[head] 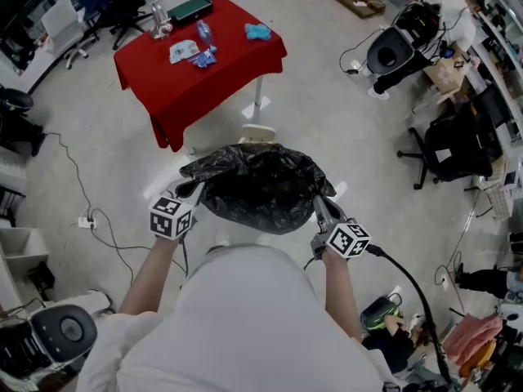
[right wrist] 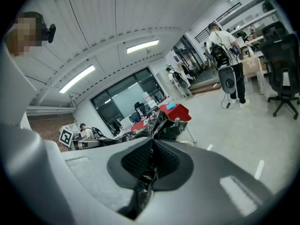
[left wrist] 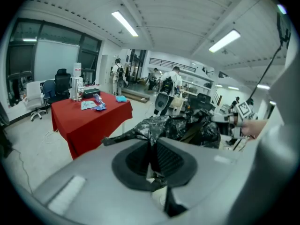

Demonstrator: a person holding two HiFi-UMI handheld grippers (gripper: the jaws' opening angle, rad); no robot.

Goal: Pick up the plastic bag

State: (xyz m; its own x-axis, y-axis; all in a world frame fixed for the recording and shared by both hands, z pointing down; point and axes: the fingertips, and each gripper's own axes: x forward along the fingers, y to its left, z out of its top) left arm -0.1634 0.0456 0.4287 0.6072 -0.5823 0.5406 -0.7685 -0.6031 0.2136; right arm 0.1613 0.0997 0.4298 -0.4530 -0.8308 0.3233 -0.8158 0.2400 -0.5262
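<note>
A crumpled black plastic bag (head: 260,188), thin and glossy with many fine creases, hangs stretched between the two grippers in front of the person, above the pale grey floor (head: 327,113). Its mouth is pulled into a wide oval and the body sags in soft, shiny folds.

The left gripper (head: 194,191) is clamped tight on the bag's left edge. In the left gripper view, its ribbed dark pads (left wrist: 140,157) meet on a thin pleat of film, and the rest of the bag (left wrist: 180,125) spreads out beyond in wrinkled, light-flecked ridges. The right gripper (head: 320,204) pinches the opposite edge in the same way. In the right gripper view, a twisted strip of the black film (right wrist: 149,170) runs down through the closed, grooved pads (right wrist: 164,157).

Each gripper carries a white cube printed with black square markers. Beyond the bag stands a square table draped in smooth red cloth (head: 196,68), with a small teal lump (head: 257,31) and a flat dark box (head: 189,9) on top.
</note>
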